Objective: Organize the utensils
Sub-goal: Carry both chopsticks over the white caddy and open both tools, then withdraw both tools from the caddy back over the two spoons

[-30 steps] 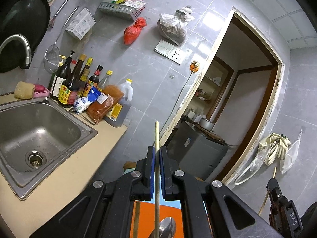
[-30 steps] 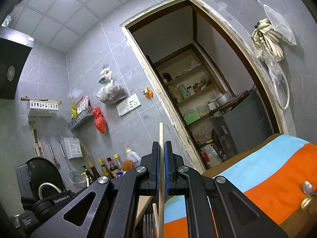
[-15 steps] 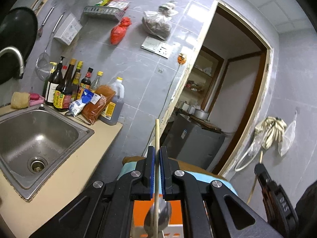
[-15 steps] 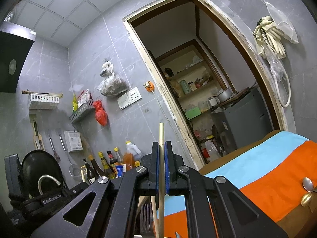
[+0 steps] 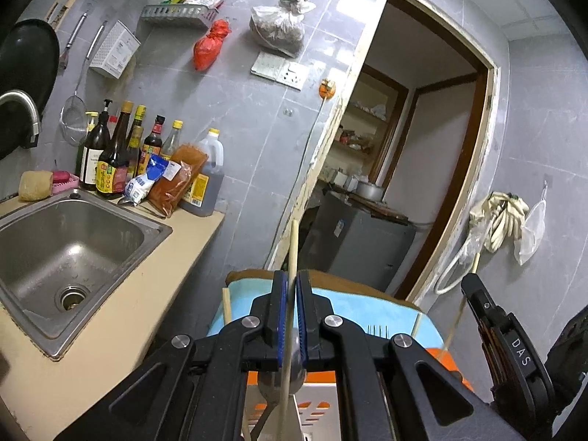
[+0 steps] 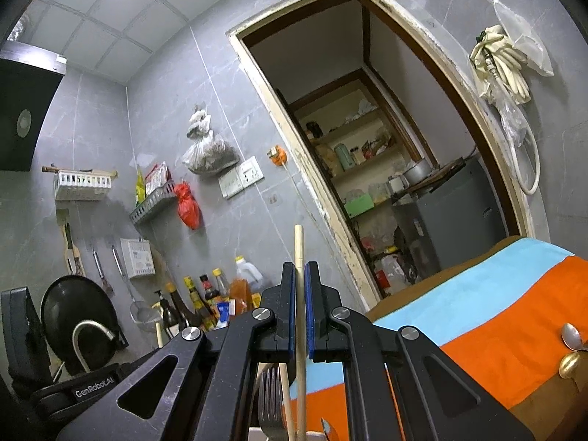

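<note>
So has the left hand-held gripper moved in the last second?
Yes. The left hand-held gripper has tipped downward: its tips once stood against the grey wall and now sit over the blue-and-orange cloth, while the sink stays fixed.

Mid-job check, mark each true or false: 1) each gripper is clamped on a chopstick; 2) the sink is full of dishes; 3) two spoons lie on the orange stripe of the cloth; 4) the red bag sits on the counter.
1) True: the left gripper and right gripper each pinch a pale wooden chopstick.
2) False: the stainless steel sink holds no dishes.
3) True: a silver spoon and a gold spoon lie on the orange and blue striped cloth.
4) False: the red plastic bag hangs on the wall.
</note>
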`<state>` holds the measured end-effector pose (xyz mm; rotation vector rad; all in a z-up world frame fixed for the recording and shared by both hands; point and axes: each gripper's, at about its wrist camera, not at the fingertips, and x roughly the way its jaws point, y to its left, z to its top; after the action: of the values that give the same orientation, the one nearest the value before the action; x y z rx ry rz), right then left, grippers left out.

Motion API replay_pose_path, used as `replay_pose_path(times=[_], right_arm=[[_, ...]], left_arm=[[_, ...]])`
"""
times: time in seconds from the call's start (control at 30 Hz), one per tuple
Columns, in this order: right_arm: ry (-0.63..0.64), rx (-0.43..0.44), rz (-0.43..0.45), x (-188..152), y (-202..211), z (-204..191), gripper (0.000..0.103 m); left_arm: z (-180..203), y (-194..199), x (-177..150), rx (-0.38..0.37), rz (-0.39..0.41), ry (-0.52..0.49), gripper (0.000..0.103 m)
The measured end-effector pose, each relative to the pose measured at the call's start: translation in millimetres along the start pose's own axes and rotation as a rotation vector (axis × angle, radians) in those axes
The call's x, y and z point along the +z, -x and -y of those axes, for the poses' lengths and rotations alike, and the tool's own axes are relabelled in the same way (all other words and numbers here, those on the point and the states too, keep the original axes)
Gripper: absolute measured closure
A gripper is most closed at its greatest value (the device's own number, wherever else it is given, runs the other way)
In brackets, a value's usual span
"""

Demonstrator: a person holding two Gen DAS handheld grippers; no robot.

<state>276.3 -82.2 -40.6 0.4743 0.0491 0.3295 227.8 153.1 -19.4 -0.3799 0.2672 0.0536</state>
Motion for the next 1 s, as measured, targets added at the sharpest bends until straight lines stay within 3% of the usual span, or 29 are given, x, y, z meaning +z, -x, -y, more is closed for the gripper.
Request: replay_pose_path(times=[0.1, 0.23, 0.33, 0.37, 0.43, 0.5, 0.57, 0.77, 1.0], right_arm=[[0.004, -0.002, -0.031, 2.4, 2.0, 1.4, 0.089], [0.002, -0.009, -0.055, 9.5, 9.4, 3.8, 0.075], [0.016, -0.026, -0.082, 22.2, 16.6, 6.1, 0.071], [0.023, -0.033, -0.090, 27.5, 19.3, 7.1, 0.063], [0.037, -0.047, -0.101, 38.1, 25.2, 9.6, 0.053], [0.058, -0.059, -0.122, 51.4, 32.8, 14.3, 0.051], [0.082, -0.072, -0.145, 63.4, 39.2, 18.7, 0.038], [0.160, -0.126, -0.178, 95.8, 62.4, 35.7, 0.013], [0.262, -0.184, -0.185, 127.7, 87.1, 59.7, 0.002]], left_arm=[[4.7, -0.6, 0.7, 0.001, -0.025, -0.018, 0.092], [7.9, 3.1, 4.1, 0.001, -0.039, -0.003, 0.055], [12.1, 8.6, 9.4, 0.005, -0.037, 0.009, 0.051], [15.9, 10.0, 12.0, 0.009, -0.044, 0.000, 0.047], [23.1, 13.7, 16.0, 0.011, -0.045, -0.016, 0.039], [34.0, 19.9, 21.2, 0.009, -0.042, -0.039, 0.030], [44.4, 24.1, 25.0, 0.011, -0.045, -0.060, 0.021], [81.0, 36.2, 25.6, 0.030, -0.036, -0.147, 0.004], [125.3, 45.4, 14.6, 0.051, -0.030, -0.217, 0.001]])
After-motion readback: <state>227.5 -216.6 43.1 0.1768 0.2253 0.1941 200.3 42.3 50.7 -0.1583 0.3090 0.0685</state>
